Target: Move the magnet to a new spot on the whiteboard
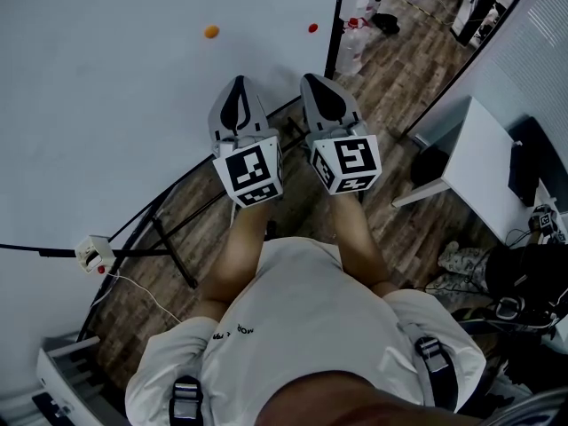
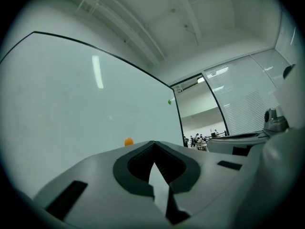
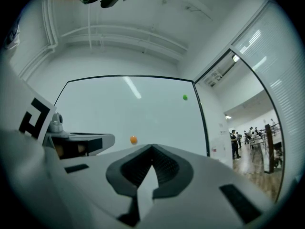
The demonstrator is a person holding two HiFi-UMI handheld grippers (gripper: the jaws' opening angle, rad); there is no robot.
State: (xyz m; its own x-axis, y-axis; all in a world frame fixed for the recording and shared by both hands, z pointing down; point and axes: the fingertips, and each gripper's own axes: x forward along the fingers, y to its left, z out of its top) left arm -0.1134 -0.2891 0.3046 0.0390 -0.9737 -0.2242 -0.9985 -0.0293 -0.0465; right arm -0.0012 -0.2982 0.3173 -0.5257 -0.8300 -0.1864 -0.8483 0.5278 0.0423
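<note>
The whiteboard (image 1: 106,105) fills the upper left of the head view. An orange magnet (image 1: 211,31) and a red magnet (image 1: 312,27) stick to it. My left gripper (image 1: 238,83) and right gripper (image 1: 320,79) are held side by side, pointing at the board and well short of both magnets. Both are shut with nothing between the jaws. Over the left gripper (image 2: 153,146) the orange magnet (image 2: 128,141) shows, with a green magnet (image 2: 170,101) higher up. Past the right gripper (image 3: 152,149) I see the same orange magnet (image 3: 133,140) and green magnet (image 3: 185,97).
The board's black stand legs (image 1: 169,247) spread over the wooden floor below the grippers. A small white box (image 1: 93,254) with a cable lies at the left. A white table (image 1: 484,162) stands at the right, and bags (image 1: 359,29) lie beyond the board's edge.
</note>
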